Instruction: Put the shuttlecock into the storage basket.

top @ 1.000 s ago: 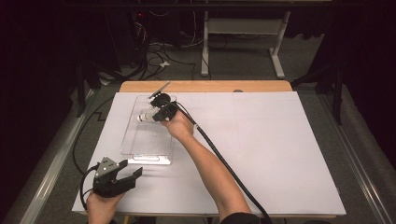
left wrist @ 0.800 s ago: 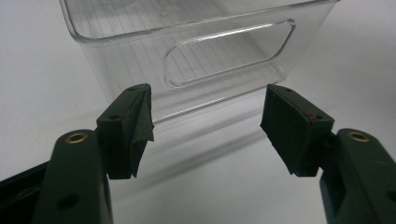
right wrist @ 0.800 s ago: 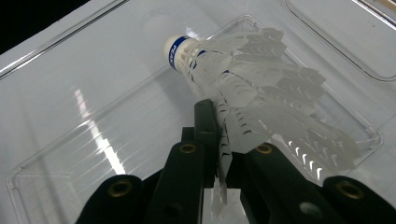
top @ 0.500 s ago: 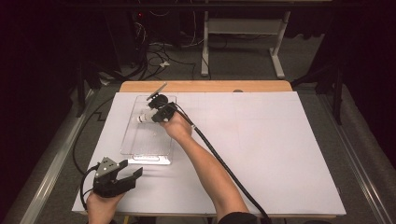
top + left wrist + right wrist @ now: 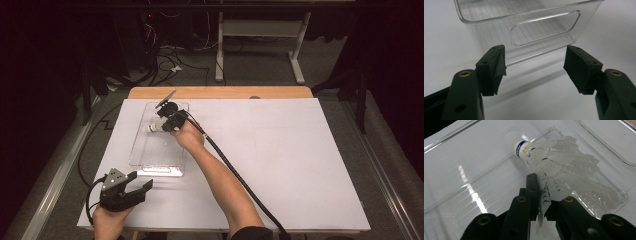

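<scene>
A clear plastic bin (image 5: 142, 157) stands on the white table at the left. Over its far half my right gripper (image 5: 162, 126) is shut on a white feathered shuttlecock (image 5: 150, 128). In the right gripper view the shuttlecock (image 5: 554, 167) is pinched by its feather skirt, its cork tip with a blue band pointing away over the bin floor (image 5: 474, 187). My left gripper (image 5: 142, 187) rests open near the table's front left corner. In the left gripper view its fingers (image 5: 495, 68) stand wide apart facing the bin's handle wall (image 5: 544, 30), with nothing between them.
The white sheet (image 5: 280, 160) covers the table, with broad bare room right of the bin. A black cable (image 5: 240, 175) trails along my right forearm to the front edge. A wooden strip (image 5: 220, 92) edges the far side; cables and a stand's legs (image 5: 260, 50) lie on the floor beyond.
</scene>
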Tool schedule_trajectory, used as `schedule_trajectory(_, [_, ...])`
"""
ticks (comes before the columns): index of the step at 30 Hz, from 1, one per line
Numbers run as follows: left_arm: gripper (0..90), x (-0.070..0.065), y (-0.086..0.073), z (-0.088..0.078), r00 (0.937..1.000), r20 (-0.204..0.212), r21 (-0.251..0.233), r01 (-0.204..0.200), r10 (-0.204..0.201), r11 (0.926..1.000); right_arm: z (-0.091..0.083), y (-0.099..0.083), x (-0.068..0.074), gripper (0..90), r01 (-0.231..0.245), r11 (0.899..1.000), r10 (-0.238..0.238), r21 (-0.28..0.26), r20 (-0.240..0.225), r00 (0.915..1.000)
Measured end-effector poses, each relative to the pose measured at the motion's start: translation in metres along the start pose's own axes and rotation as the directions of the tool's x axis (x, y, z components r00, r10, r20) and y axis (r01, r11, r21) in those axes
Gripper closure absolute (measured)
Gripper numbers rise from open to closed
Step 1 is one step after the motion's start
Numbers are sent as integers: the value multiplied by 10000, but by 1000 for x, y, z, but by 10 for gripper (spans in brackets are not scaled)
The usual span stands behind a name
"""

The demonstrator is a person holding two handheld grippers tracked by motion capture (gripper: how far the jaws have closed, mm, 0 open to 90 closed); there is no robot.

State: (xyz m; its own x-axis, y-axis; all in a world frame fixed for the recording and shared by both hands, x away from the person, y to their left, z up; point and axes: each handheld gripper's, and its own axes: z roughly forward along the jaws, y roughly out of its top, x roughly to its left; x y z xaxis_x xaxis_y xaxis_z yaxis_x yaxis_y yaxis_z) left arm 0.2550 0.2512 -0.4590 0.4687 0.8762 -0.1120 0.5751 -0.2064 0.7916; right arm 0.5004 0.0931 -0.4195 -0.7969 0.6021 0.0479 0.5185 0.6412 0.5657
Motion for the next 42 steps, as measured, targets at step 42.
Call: schedule_trajectory(42, [345, 0, 0, 0, 10000, 50, 11, -23, 23, 10000, -2, 0, -5, 636, -303, 9986, 312, 424, -196, 9993])
